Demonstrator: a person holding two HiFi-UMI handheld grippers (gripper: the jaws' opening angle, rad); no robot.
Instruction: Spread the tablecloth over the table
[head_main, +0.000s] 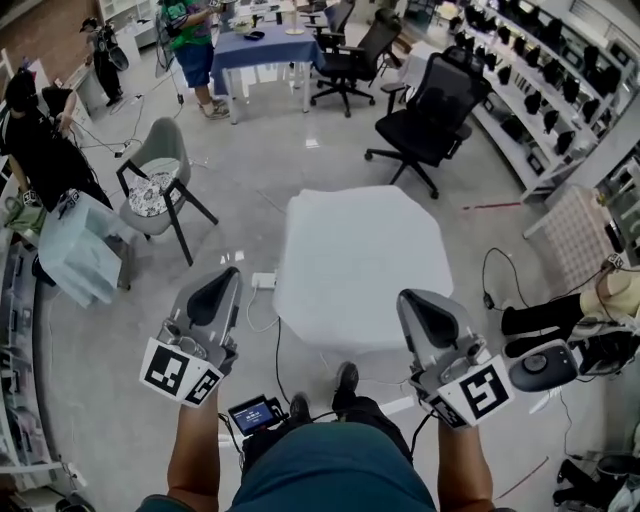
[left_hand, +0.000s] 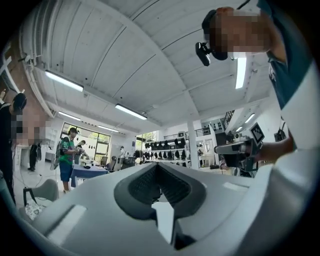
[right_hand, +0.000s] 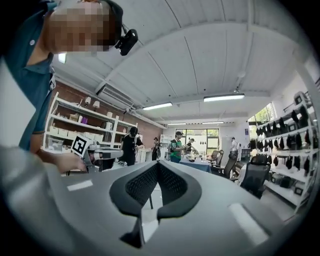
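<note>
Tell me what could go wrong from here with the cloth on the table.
1. The left gripper and right gripper are both shut on nothing and held clear of the tablecloth. If its overhang is uneven, straightening it would need a fresh grip.
2. Cables trail on the floor beside the person's shoes, so stepping round the table could snag them.

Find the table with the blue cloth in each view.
Head view: table with the blue cloth at the top edge, left of centre.
Left gripper view: table low at far left.
Right gripper view: table just right of centre.
Shared landmark: person in green shirt standing beside it.
</note>
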